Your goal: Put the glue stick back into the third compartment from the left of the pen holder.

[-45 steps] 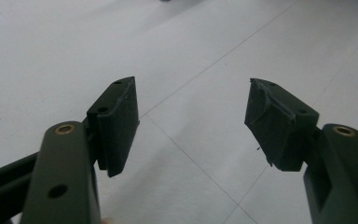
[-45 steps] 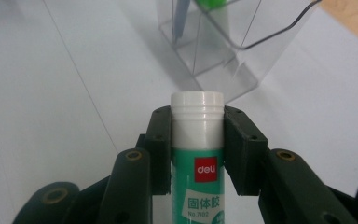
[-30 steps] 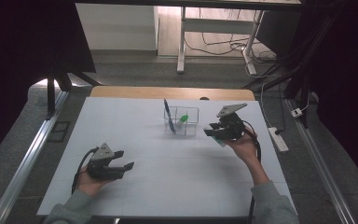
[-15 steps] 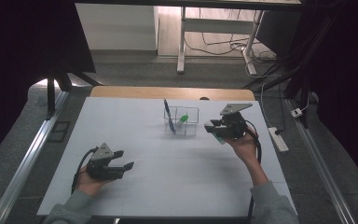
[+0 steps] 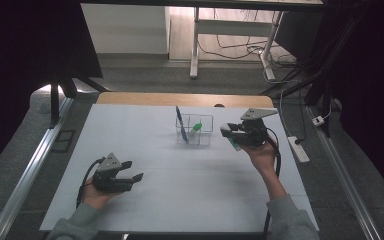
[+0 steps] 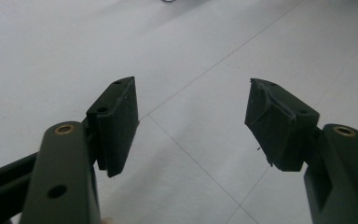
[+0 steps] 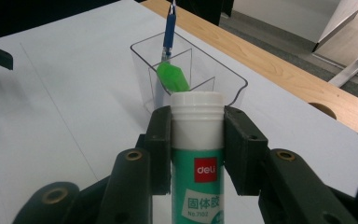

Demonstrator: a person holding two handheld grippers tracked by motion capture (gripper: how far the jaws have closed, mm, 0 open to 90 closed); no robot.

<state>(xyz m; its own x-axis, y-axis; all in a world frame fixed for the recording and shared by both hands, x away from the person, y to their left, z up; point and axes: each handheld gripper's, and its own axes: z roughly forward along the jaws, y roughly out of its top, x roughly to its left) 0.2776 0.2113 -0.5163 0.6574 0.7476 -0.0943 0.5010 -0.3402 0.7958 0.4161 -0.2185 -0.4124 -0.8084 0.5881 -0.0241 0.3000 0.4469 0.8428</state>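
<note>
Right hand-held gripper (image 7: 198, 140) clamped on a glue stick (image 7: 197, 154), both pads pressed to the tube just under its white cap; green label with red brand patch facing the camera. Tube held in the air, cap end pointing toward a clear compartmented organizer (image 7: 189, 79), near it but not touching. In the high view, right hand-held gripper (image 5: 230, 131) raised just to the right of the organizer (image 5: 195, 131), at the far middle of the white worktop (image 5: 145, 210). Inside the organizer: a blue pen (image 7: 168, 28) leaning upright in a far compartment, and a green item (image 7: 172, 77) tilted beside it; exact compartment of the green item not determinable. Left hand-held gripper (image 6: 191, 126) with jaws wide apart, nothing between them, low over bare worktop. In the high view, left hand-held gripper (image 5: 132, 171) near the worktop's near-left area, well apart from the organizer.
</note>
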